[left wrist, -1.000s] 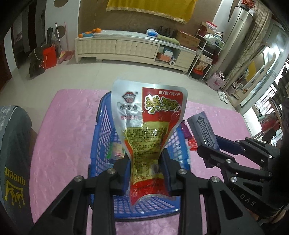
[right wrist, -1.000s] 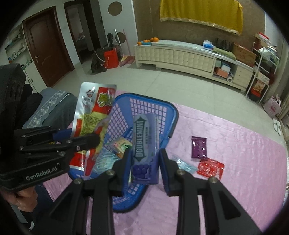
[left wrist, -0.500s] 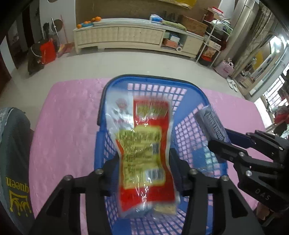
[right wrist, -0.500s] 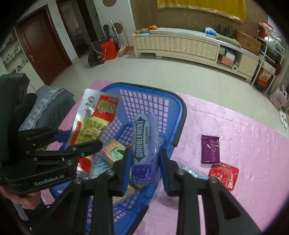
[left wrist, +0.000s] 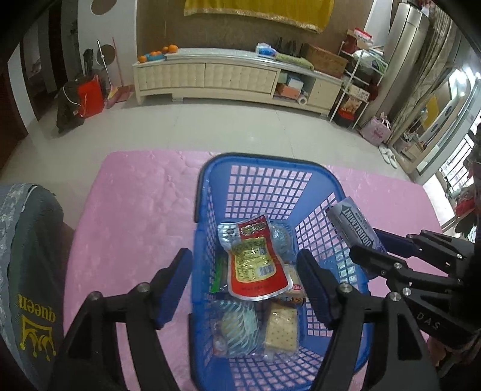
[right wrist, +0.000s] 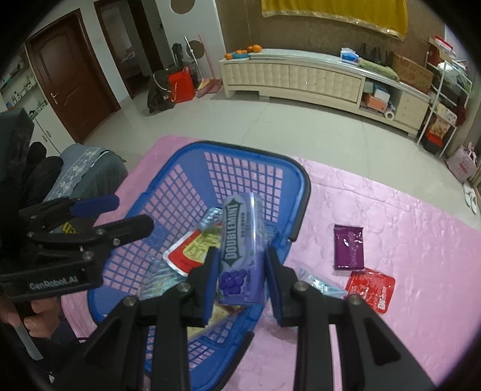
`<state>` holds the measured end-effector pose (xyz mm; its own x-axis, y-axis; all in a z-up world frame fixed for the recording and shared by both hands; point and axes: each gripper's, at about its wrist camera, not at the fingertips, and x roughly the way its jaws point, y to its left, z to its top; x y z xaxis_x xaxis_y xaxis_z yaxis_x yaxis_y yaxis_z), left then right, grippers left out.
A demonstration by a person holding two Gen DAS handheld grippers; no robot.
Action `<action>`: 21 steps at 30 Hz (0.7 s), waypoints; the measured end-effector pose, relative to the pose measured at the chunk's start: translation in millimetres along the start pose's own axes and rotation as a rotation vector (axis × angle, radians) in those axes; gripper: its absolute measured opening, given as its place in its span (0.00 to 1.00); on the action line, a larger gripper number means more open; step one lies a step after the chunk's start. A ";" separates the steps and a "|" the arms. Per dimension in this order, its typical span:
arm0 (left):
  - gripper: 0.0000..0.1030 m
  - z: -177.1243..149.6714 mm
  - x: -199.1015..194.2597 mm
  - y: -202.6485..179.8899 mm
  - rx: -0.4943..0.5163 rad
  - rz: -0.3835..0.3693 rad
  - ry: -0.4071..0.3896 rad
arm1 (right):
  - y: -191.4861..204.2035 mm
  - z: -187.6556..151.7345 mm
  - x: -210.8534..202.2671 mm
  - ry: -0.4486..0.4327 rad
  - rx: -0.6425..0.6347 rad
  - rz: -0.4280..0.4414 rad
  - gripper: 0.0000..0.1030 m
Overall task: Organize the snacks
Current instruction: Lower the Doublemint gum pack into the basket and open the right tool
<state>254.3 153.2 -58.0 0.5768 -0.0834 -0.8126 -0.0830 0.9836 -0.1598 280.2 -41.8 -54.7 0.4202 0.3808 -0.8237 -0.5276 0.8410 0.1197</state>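
My left gripper (left wrist: pixel 245 278) no longer holds the red snack pouch (left wrist: pixel 255 260); its jaws now stand wide apart over the blue basket (left wrist: pixel 258 168). The pouch now lies flat inside the basket on top of the other packets, where a second ago it stood upright between my fingers. My right gripper (right wrist: pixel 240 267) now holds the gum pack (right wrist: pixel 240 246) lower, over the basket's right wall.

Standing along the far brown wall (left wrist: pixel 162 27), a long cream cabinet (left wrist: pixel 234 76) carrying oranges (left wrist: pixel 168 48) at its left end. Hanging above it, a yellow cloth (left wrist: pixel 255 12). Lying in front, a pale tiled floor (left wrist: pixel 195 126). Leaning near a red bag (right wrist: pixel 180 87), a broom (right wrist: pixel 207 72). Showing at left, a dark wooden door (right wrist: pixel 72 78). Coming in at right, daylight through a window (left wrist: pixel 460 171).
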 end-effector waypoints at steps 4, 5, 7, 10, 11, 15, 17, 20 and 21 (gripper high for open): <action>0.70 -5.1 -13.1 16.1 -0.019 0.013 -0.021 | 15.1 4.7 -5.8 -0.007 -0.022 -0.009 0.34; 0.70 -6.8 -14.9 20.7 -0.028 0.014 -0.022 | 17.3 5.4 -5.2 -0.006 -0.025 -0.013 0.34; 0.70 -11.1 -16.2 30.2 -0.042 0.012 -0.018 | 25.3 7.3 -0.4 0.008 -0.036 -0.038 0.34; 0.70 -15.8 -12.8 41.2 -0.060 0.013 -0.009 | 32.1 8.7 12.3 0.042 -0.036 -0.084 0.34; 0.70 -16.6 -11.4 43.2 -0.065 0.016 -0.004 | 33.4 9.3 16.4 0.050 -0.037 -0.095 0.34; 0.70 -19.5 -8.3 52.3 -0.087 -0.010 0.007 | 35.1 11.8 39.4 0.108 -0.036 -0.167 0.34; 0.70 -20.1 -5.4 52.7 -0.093 -0.039 0.015 | 35.4 11.6 47.6 0.129 -0.045 -0.220 0.34; 0.70 -20.4 -0.6 50.3 -0.080 -0.031 0.024 | 35.8 12.6 56.1 0.138 -0.060 -0.243 0.34; 0.70 -20.6 1.3 49.8 -0.081 -0.032 0.027 | 36.0 13.0 57.7 0.141 -0.058 -0.237 0.34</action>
<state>234.1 198.8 -78.6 0.5583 -0.1195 -0.8210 -0.1312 0.9644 -0.2296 295.1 15.4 -90.8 0.4319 0.1151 -0.8946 -0.4702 0.8751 -0.1144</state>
